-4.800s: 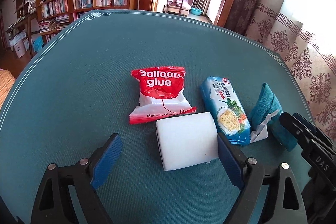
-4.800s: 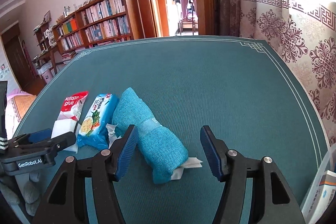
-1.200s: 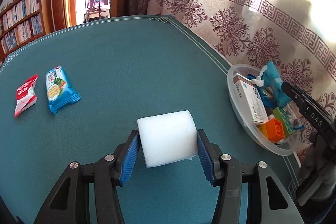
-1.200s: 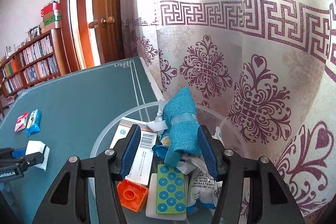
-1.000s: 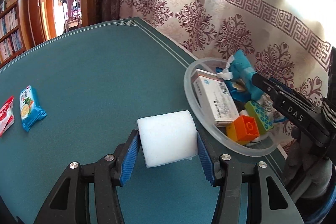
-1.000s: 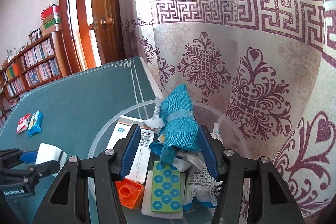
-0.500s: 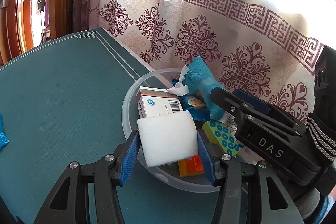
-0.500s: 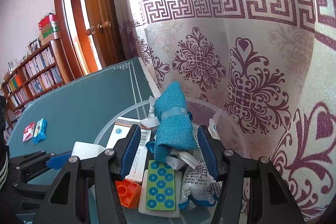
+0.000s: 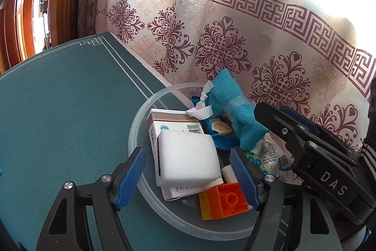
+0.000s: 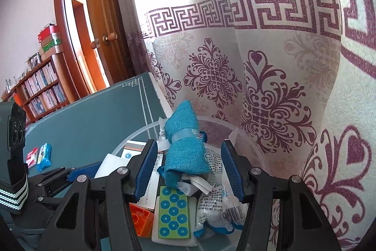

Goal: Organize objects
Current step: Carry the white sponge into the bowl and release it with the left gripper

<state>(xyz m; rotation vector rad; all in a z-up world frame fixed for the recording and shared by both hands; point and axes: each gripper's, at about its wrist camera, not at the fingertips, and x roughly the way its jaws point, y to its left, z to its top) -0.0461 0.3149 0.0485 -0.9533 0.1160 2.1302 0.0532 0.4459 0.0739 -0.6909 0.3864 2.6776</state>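
A clear plastic bowl (image 9: 138, 124) stands at the table's edge by the curtain. My left gripper (image 9: 186, 178) hovers over its near side with the jaws opening. Between the pads, touching neither, a white sponge (image 9: 188, 157) lies on a white medicine box (image 9: 171, 119) in the bowl. My right gripper (image 10: 188, 171) is shut on a teal cloth roll (image 10: 183, 147) and holds it tilted above the bowl (image 10: 249, 145). In the left wrist view the right gripper (image 9: 270, 109) reaches in from the right, with the cloth roll (image 9: 235, 109) at its tip.
The bowl also holds an orange brick (image 9: 223, 201), a green dotted block (image 10: 174, 213) and a plastic packet (image 10: 218, 201). A patterned curtain (image 9: 223, 39) hangs close behind. A red packet (image 10: 31, 155) and a blue one (image 10: 44, 157) lie far back on the green table (image 9: 58, 98).
My left gripper carried the sponge over the bowl, then its jaws spread and the sponge dropped onto the box. The right gripper has stayed over the bowl with the cloth roll.
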